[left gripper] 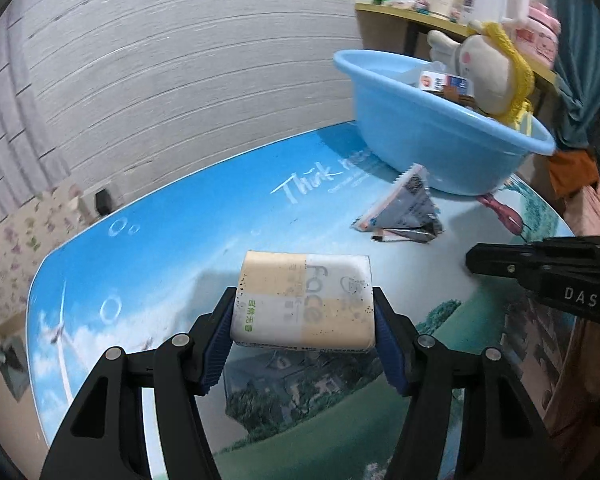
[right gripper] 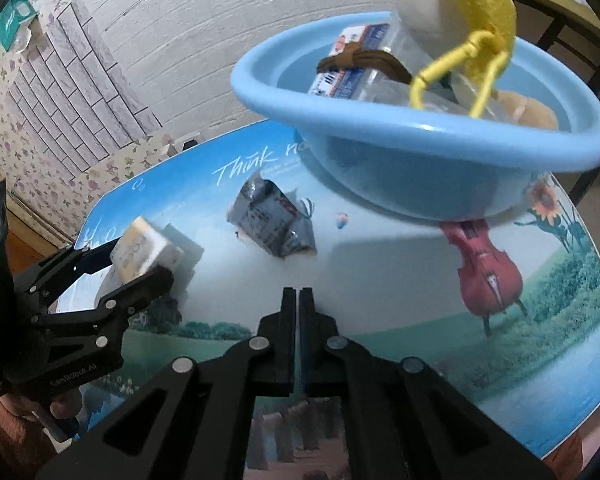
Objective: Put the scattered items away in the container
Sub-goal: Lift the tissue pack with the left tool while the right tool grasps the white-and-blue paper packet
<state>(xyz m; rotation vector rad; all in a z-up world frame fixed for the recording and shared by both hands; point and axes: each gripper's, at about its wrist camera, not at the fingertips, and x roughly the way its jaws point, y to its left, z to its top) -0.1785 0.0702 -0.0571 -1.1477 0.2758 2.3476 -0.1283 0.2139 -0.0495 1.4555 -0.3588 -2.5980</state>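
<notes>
1. A worktop point(left gripper: 172, 248) printed with sky and landscape filled the frame.
2. A blue basin point(left gripper: 440, 148) sat upper right, holding a plush toy point(left gripper: 488, 76) and packets.
3. The left gripper point(left gripper: 304, 320) pinched a tissue pack point(left gripper: 304, 300) at lower centre, raised off the worktop.
4. A crumpled wrapper point(left gripper: 404, 208) lay just beside the basin.
5. The right gripper point(right gripper: 299, 300) was pressed together, empty.

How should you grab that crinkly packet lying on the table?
Probably pinch the snack packet across its raised, puffy middle, coming down from above. It lies slumped on the table with floppy corners, and the shut, empty right gripper is nearest it.
</notes>
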